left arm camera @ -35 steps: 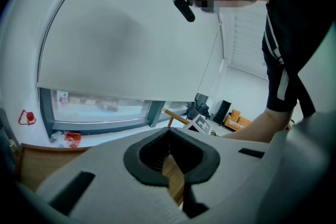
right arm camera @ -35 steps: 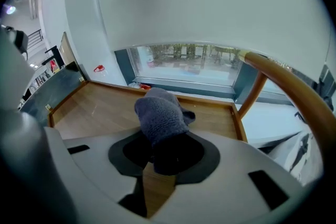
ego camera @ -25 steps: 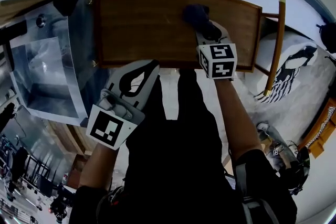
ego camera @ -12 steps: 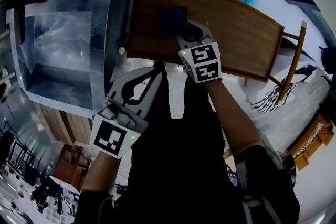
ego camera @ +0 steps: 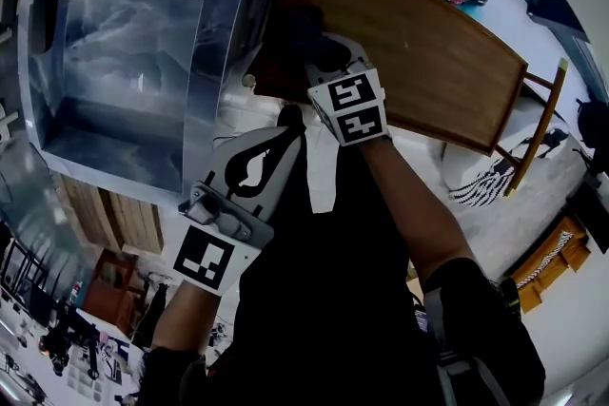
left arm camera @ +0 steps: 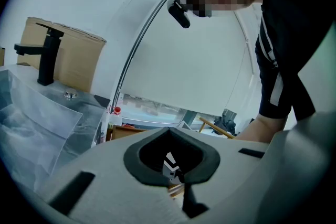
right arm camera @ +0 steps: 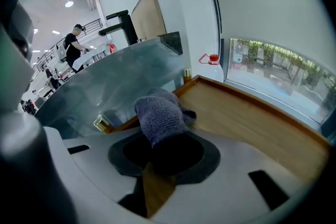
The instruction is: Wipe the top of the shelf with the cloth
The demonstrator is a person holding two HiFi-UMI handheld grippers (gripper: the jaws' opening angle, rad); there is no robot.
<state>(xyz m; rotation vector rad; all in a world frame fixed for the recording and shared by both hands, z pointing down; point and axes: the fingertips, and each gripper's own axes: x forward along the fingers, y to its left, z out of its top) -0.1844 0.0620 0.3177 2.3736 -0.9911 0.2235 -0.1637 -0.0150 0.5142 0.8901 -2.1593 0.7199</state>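
Cloth (right arm camera: pixel 160 115) clamped in the right claw (ego camera: pixel 322 62) has slid from the middle to the left end of the shelf top (ego camera: pixel 428 43), beside the sink (ego camera: pixel 238 24), so this pass looks nearly done. Left claw (ego camera: pixel 281 124), closed and empty, hangs by the body.

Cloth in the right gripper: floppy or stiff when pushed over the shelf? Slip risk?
Probably floppy: the cloth bunches and droops beyond the right gripper. Its nubby knit likely drags on the wooden shelf top rather than sliding freely.
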